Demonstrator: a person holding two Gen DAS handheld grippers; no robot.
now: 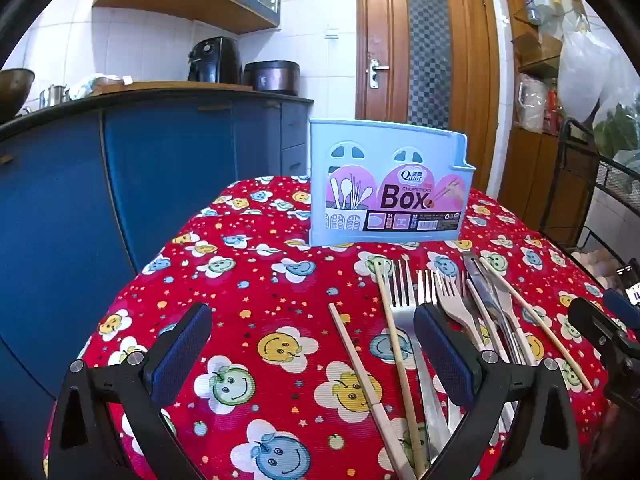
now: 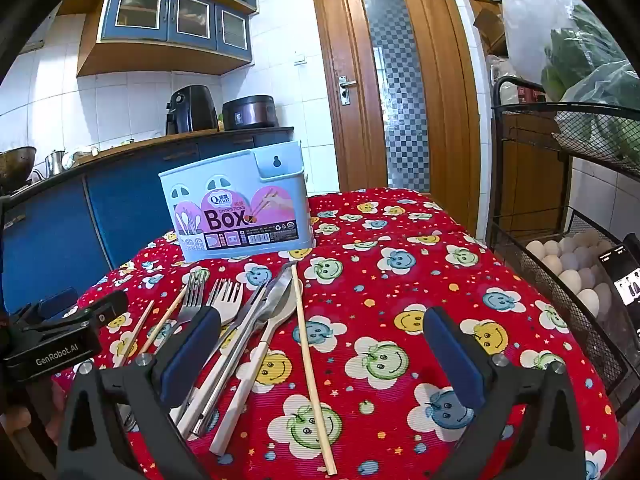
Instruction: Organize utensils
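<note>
Left wrist view: we see the left gripper [image 1: 312, 344] with its jaws spread wide and nothing between the pads, held above the red smiley-print tablecloth [image 1: 256, 292]. The pale blue chopsticks box [image 1: 386, 184] stands upright at twelve o'clock, its printed face toward us and its long axis running from nine to three o'clock. The utensils lie flat between the box and the gripper, at about four o'clock from the frame's centre, their long axes running roughly from six to twelve o'clock. We note a steel fork [image 1: 404, 292] with tines pointing toward the box, a pale-handled fork [image 1: 454, 304] just beside it, and knives [image 1: 486, 288] with tips toward the box. One chopstick [image 1: 352, 354] lies apart at the group's nine o'clock side, leaning toward eleven; another chopstick [image 1: 536, 320] lies at the three o'clock side, also leaning toward eleven. Right wrist view: we see the right gripper [image 2: 320, 356], likewise fully open and empty, above the same cloth. Here the box sits at eleven o'clock, and the utensil group at eight o'clock, partly hidden by the left-hand finger [image 2: 192, 356]. A single chopstick [image 2: 308, 360] runs between the fingers from six toward twelve. A wire basket of eggs [image 2: 568, 264] stands at three o'clock.
</note>
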